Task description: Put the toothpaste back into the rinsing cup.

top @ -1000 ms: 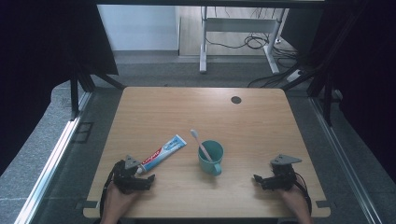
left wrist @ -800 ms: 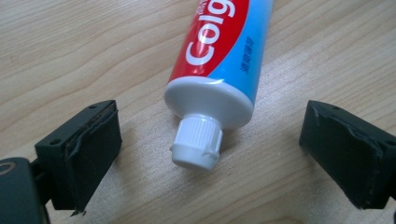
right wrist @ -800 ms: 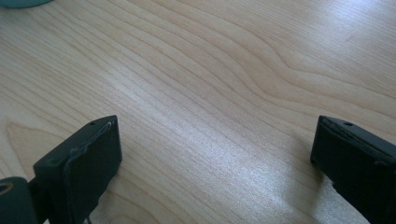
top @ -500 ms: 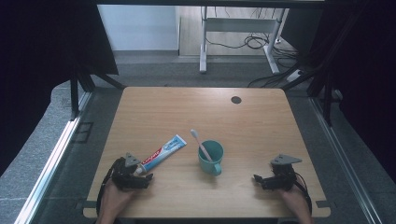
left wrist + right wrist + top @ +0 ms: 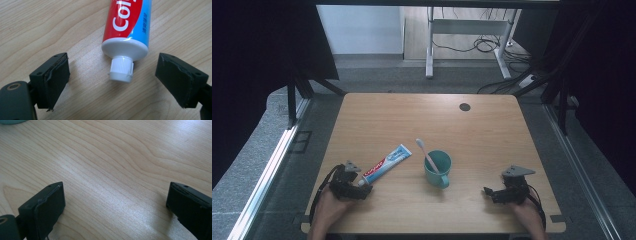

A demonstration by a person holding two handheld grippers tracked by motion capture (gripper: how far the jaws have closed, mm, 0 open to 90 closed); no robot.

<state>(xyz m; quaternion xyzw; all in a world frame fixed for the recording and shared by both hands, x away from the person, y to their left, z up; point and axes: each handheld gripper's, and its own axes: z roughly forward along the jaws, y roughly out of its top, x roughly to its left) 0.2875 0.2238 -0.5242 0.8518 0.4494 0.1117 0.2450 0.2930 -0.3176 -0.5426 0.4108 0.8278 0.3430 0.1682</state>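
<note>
left gripper (image 5: 113,82) spread w/ jaws just been closing, toothpaste tube (image 5: 127,30) cap between them, untouched; right gripper (image 5: 115,207) spread wide over bare table (image 5: 125,157).

In the left gripper view, the toothpaste tube (image 5: 128,25) is cut off by the top edge, its lettering truncated; the small print on its blue side is too fine to be read. In the right gripper view, the teal cup (image 5: 11,121) is reduced to a sliver at the top left corner. In the high view, the toothbrush (image 5: 428,156) has its handle end concealed inside the cup (image 5: 438,170), and both forearms are cropped by the bottom edge.
</note>
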